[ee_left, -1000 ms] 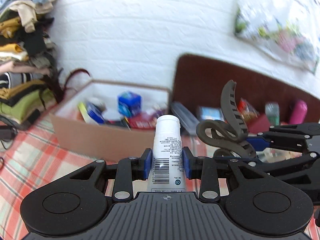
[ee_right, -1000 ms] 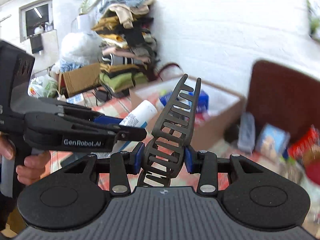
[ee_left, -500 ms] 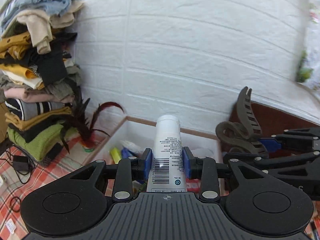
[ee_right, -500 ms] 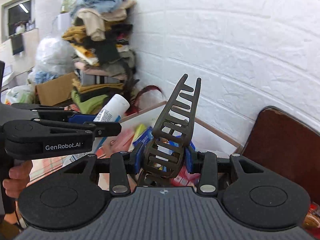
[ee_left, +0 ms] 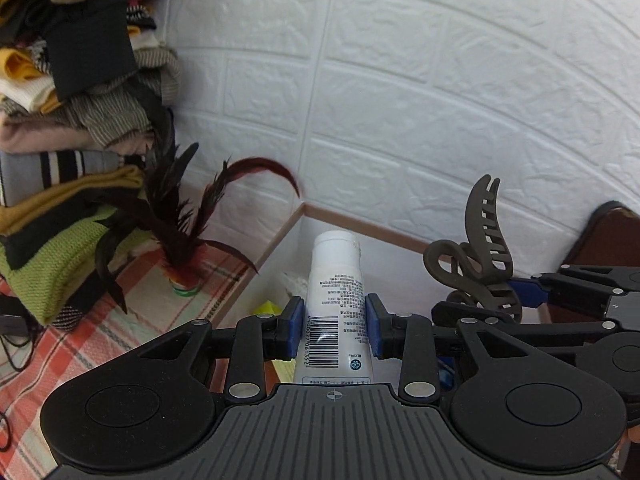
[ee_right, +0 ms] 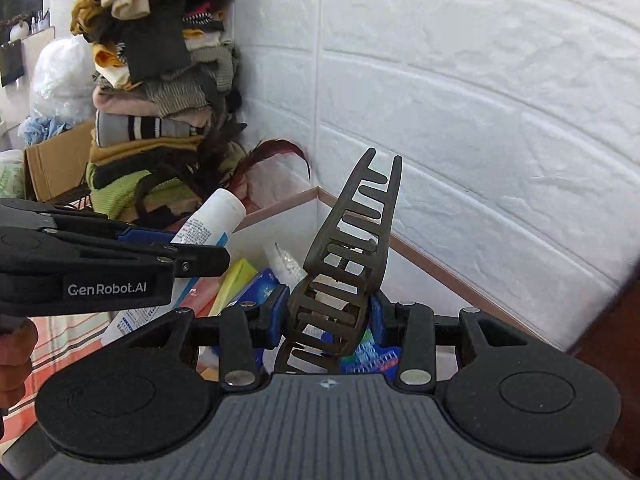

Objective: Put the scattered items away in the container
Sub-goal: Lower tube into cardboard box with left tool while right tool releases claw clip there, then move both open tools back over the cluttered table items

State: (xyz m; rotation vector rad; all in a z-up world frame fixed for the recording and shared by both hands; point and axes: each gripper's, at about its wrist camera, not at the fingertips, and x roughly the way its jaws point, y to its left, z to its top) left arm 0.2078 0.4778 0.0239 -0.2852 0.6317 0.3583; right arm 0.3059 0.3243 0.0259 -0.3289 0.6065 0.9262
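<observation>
Above the cardboard box (ee_right: 440,268), your left gripper (ee_left: 332,330) is clamped on a white tube (ee_left: 336,300); your right gripper (ee_right: 328,320) pinches a brown hair claw (ee_right: 352,248). Yellow packet (ee_right: 234,284) and blue packet (ee_right: 260,286) lie inside.

left tool (ee_left: 334,330): black links, blue pads, silver screws – "GenRobot.AI" printed in white
right tool (ee_right: 328,318): black, ribbed grey base – blue pads
</observation>
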